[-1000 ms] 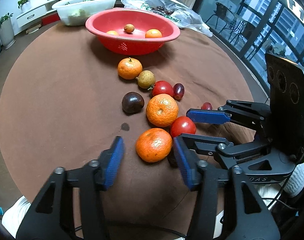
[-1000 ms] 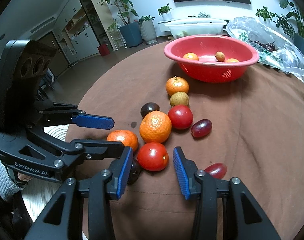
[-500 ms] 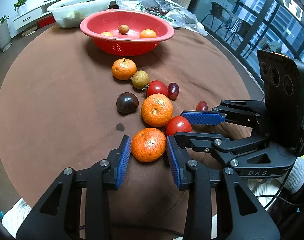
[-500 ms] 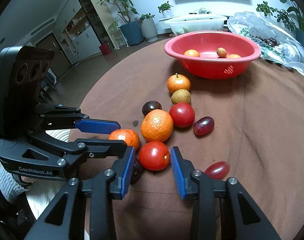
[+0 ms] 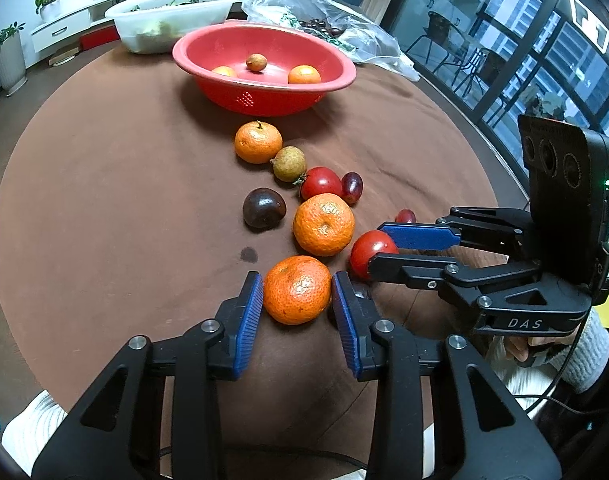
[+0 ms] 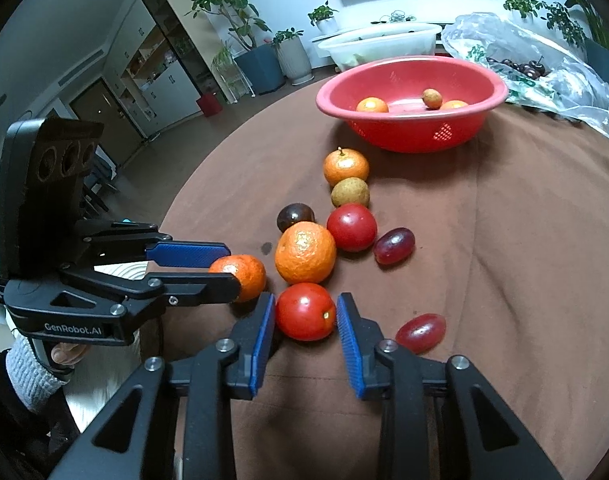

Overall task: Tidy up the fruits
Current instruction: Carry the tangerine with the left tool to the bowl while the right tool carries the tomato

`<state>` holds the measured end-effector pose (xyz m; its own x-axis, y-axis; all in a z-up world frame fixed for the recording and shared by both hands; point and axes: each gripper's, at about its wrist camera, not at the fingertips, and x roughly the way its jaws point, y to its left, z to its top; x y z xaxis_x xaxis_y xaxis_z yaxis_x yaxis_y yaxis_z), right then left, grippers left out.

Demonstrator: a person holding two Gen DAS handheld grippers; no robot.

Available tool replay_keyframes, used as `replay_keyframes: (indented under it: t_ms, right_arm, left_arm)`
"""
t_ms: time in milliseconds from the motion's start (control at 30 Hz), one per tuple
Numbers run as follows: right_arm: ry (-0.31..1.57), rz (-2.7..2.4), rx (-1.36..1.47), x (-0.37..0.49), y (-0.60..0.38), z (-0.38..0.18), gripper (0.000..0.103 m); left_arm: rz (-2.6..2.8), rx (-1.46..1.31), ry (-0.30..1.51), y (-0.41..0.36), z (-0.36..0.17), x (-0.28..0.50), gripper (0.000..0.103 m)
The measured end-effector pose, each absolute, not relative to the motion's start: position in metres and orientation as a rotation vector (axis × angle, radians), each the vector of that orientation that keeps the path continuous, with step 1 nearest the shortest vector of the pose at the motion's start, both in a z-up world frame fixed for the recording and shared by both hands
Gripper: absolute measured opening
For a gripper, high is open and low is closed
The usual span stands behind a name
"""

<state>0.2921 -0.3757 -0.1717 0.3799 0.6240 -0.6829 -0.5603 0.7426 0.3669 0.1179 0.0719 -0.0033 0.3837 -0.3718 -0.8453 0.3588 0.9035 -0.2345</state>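
The left tongs [image 5: 297, 294] were clamped on a mandarin [image 5: 297, 290] near the worktop's [image 5: 104, 200] front edge, both blue pads against its sides. Just beside them the right tongs [image 6: 305, 316] gripped a tomato [image 6: 305, 311]. More fruit trailed back toward the red bowl [image 5: 264, 96] by the far edge

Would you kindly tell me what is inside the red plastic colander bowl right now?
Inside the red plastic colander bowl lie two orange mandarins and one small tan longan. Its near wall hides the part of the bowl's floor closest to the cameras.
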Motion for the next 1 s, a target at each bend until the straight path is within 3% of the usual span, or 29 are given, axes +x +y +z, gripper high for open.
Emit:
replay_keyframes:
  t_ms: [1000]
  right_arm:
    - [0.752, 0.655, 0.209, 0.350, -0.444, -0.102, 0.035]
  left_arm:
    - [-0.430, -0.003, 0.960, 0.082, 0.056, 0.187, 0.033]
